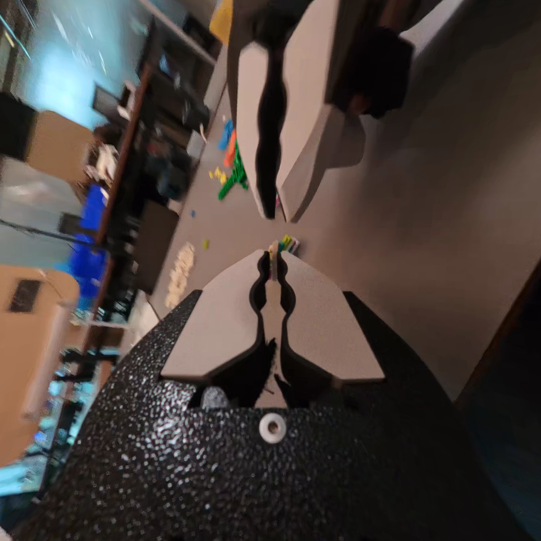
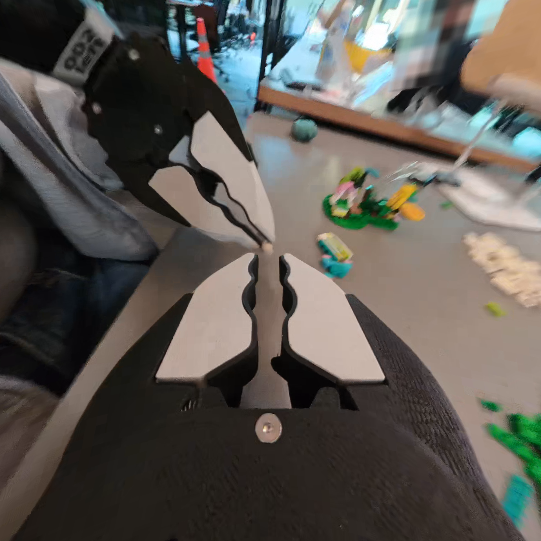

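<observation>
**Small beige piece pinched at the left gripper's tips, right gripper open just beside it**

The small beige piece [image 1: 274, 247] is a tiny plastic brick part, clamped at the very tips of the left gripper [image 1: 273, 257], above the grey table [image 1: 409, 234]. It looks light, stiff and smooth, so it will likely slip or twist if gripped only by an edge; I judge the safest hold to be across its flat sides, close to the tips, with gentle pressure.

The right gripper [image 2: 268, 257] is narrowly open with nothing between its fingers, its tips just beside the piece.

The left wrist view shows the piece standing up between its own fingertips, with a small multicoloured brick build [image 1: 288, 244] lying just behind it, and the right gripper from the side.

The right wrist view shows what that angle hides: the piece [image 2: 267, 247] as a pale nub poking past the left gripper's closed tips, a green brick scene [image 2: 369, 205] farther off, a teal and yellow build [image 2: 335, 257] near, and loose green bricks [image 2: 524, 439] at the right edge.
</observation>
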Tool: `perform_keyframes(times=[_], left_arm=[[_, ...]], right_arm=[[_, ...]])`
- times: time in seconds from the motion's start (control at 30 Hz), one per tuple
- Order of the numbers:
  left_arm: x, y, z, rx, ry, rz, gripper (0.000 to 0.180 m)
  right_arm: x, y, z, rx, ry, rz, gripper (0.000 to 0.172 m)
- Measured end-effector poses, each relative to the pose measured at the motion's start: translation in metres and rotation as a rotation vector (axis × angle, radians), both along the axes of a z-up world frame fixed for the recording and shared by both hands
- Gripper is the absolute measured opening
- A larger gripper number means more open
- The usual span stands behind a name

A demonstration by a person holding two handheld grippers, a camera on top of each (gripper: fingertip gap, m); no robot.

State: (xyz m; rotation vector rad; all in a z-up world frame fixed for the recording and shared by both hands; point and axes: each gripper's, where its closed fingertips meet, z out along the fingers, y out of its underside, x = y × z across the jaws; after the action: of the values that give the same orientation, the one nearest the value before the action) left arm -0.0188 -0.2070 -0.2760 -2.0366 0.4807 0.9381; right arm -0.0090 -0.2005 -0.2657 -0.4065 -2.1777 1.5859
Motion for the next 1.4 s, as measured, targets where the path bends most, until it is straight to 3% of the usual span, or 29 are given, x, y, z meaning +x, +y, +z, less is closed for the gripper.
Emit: perform_keyframes(times=[0.03,0.13,0.23,0.5,0.7,0.8,0.87,0.93,1.0,1.17,1.3,1.4], left_arm=[[0.004,0.003,0.004,0.013,0.059,-0.036,0.005],[0.011,0.009,0.011,0.041,0.166,-0.088,0.005],[0.009,0.011,0.012,0.048,0.202,-0.092,0.005],[0.01,0.015,0.015,0.044,0.266,-0.12,0.005],[0.009,0.015,0.013,0.075,0.201,-0.114,0.005],[0.007,0.016,0.014,0.139,0.014,-0.08,0.009],[0.007,0.015,0.01,0.158,-0.202,-0.065,0.024],[0.006,0.013,0.007,0.175,-0.416,-0.064,0.029],[0.006,0.009,0.007,0.18,-0.535,-0.084,0.028],[0.013,0.006,-0.005,0.093,-0.539,-0.13,0.026],[0.016,0.007,-0.015,0.02,-0.45,-0.15,0.004],[0.017,0.007,-0.017,0.015,-0.423,-0.171,0.0]], right_arm=[[0.003,-0.002,-0.002,-0.029,-0.09,0.024,0.014],[0.006,-0.007,0.001,-0.178,-0.33,0.064,0.022],[0.005,-0.007,0.0,-0.27,-0.482,0.066,0.019],[0.003,-0.004,0.009,-0.404,-0.568,0.085,0.011],[0.001,-0.003,0.006,-0.393,-0.576,0.065,0.007],[0.0,-0.001,0.007,-0.349,-0.5,0.043,0.006],[-0.002,0.003,0.008,-0.325,-0.443,0.03,0.006],[-0.003,0.007,0.007,-0.268,-0.34,0.013,0.006],[-0.002,0.01,0.008,-0.186,-0.204,0.01,0.006],[0.014,0.002,0.001,0.03,0.068,0.094,0.006],[0.018,-0.003,-0.003,0.08,0.127,0.115,0.006],[0.016,-0.001,-0.006,0.098,0.124,0.106,0.006]])
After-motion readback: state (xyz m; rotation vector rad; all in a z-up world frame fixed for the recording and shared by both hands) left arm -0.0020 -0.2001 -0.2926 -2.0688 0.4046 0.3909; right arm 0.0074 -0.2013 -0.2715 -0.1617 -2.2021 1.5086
